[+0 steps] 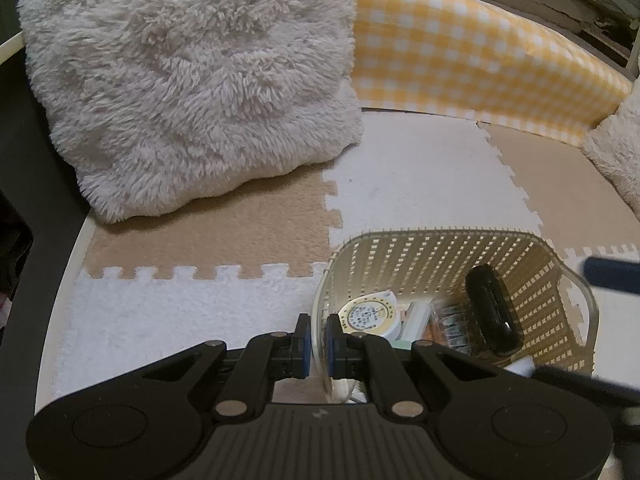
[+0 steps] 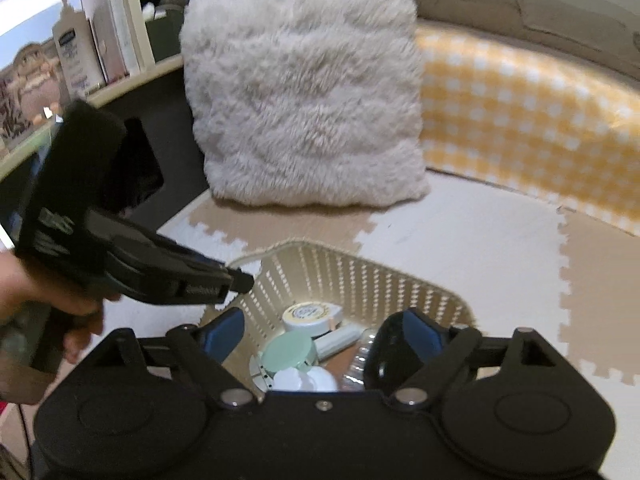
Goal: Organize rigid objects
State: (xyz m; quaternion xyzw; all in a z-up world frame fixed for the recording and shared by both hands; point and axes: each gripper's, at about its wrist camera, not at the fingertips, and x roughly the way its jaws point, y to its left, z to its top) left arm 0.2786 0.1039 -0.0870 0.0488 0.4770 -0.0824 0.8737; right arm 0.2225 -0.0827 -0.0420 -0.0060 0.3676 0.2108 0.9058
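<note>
1. Basket [image 1: 532, 280]: cream plastic, perforated lattice walls, rounded corners, a cut-out handle on one end. It sits on the foam mat [image 1: 420, 176].
2. Mat: interlocking puzzle tiles, white and tan, short fuzzy pile, toothed edges.
3. Your left gripper [image 1: 318, 334] pinches the basket's near rim; the blue pads stand one inside and one outside the wall, pressed together on it.
4. Your right gripper [image 2: 320, 334] hangs over the basket, jaws spread wide, nothing pressed between them. No earlier view given, so motion is left out.
5. Inside the basket: a black oblong device [image 1: 492, 312], glossy, rounded ends, leaning tilted against the lattice wall. In the right wrist view it lies just beside the right blue pad [image 2: 416, 336]; contact cannot be told.
6. Also inside: a round tape dispenser [image 1: 370, 312], white with a yellow-ringed printed label; a pale tube [image 2: 340, 340] beside it; a mint round lid [image 2: 286, 354], matte; a clear ribbed plastic piece [image 1: 450, 326], blurred.
7. Behind the basket: a shaggy cream pillow [image 1: 192, 80], square, long pile, standing upright on the mat.
8. Beside the pillow, further behind the basket: a yellow-and-white gingham bumper [image 1: 480, 48], glossy wipe-clean surface, curved.
9. Your hand [image 2: 48, 292] on the left gripper's handle shows left of the basket in the right wrist view.
</note>
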